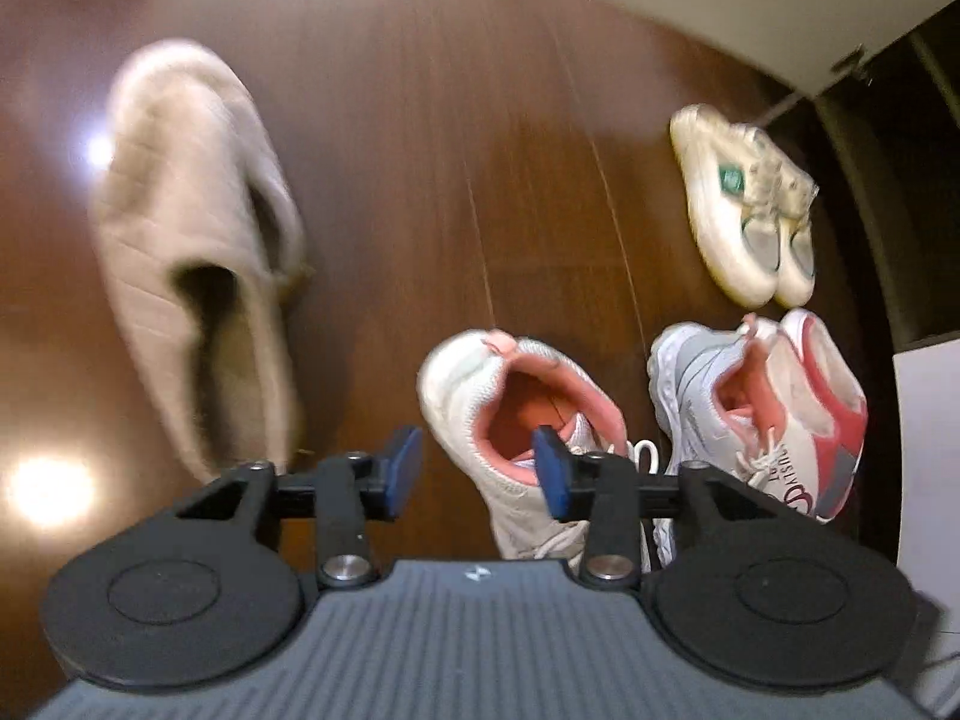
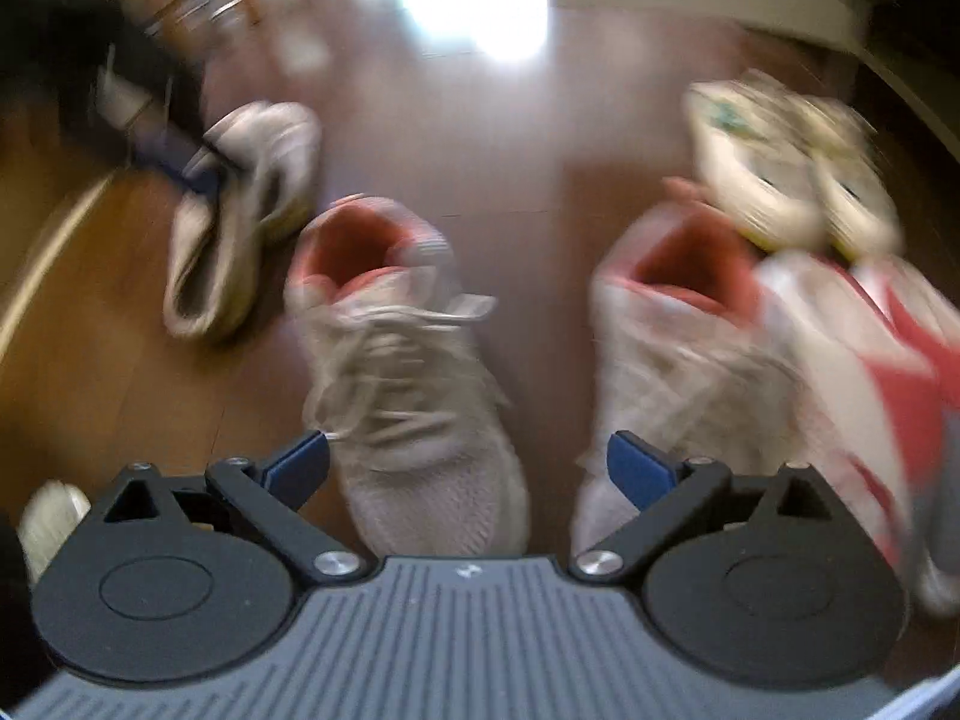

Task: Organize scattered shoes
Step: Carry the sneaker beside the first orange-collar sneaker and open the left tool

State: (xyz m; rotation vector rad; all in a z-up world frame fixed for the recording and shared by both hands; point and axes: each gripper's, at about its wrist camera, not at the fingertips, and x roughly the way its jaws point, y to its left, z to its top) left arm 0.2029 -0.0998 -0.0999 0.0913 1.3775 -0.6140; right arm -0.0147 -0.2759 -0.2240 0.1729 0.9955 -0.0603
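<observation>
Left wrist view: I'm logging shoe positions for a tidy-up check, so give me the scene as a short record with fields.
floor: dark wood
loose sneaker: white with pink lining, heel collar between the open left tongs, pads not pressing
matching sneaker: beside it to the right
red-and-white sneaker: against that one, further right
cream sneakers: pair side by side, green heel tab
beige slippers: left, blurred

Lower centre of the left wrist view: white knit sneaker (image 1: pixel 510 414), pink lining, upright, opening upward. Right of it, apart: matching grey-and-pink sneaker (image 1: pixel 708 402) against a white-and-red shoe (image 1: pixel 828 414). Upper right: cream pair with green tabs (image 1: pixel 744 210), side by side. Left: beige quilted slippers (image 1: pixel 198 240), blurred, overlapping.
</observation>
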